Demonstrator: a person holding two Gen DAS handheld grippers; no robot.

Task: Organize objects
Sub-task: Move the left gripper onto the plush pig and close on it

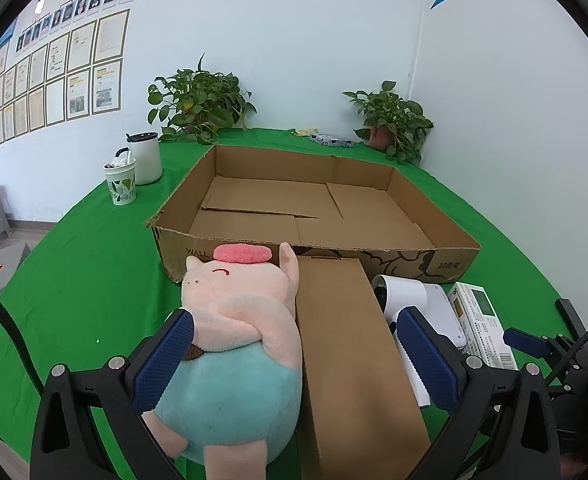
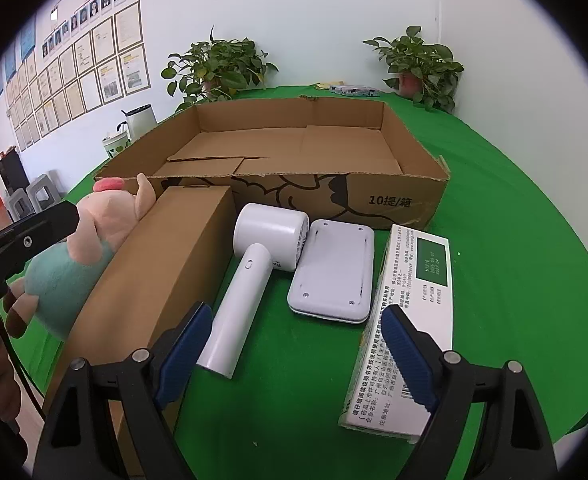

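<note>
Plush pig [image 1: 234,344]: between the spread fingers of left gripper [image 1: 294,364], left pad touching.
Right gripper [image 2: 294,356]: spread wide, hair dryer [image 2: 254,264] just ahead.

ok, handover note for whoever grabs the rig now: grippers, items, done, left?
Left gripper: open, jaws around the plush pig and part of the long brown box, not closed.
Right gripper: open, holding nothing, above the white hair dryer.
White flat device and medicine box lie in front of the cardboard tray.
Done: nothing in tray.
Left: all five items.
</note>
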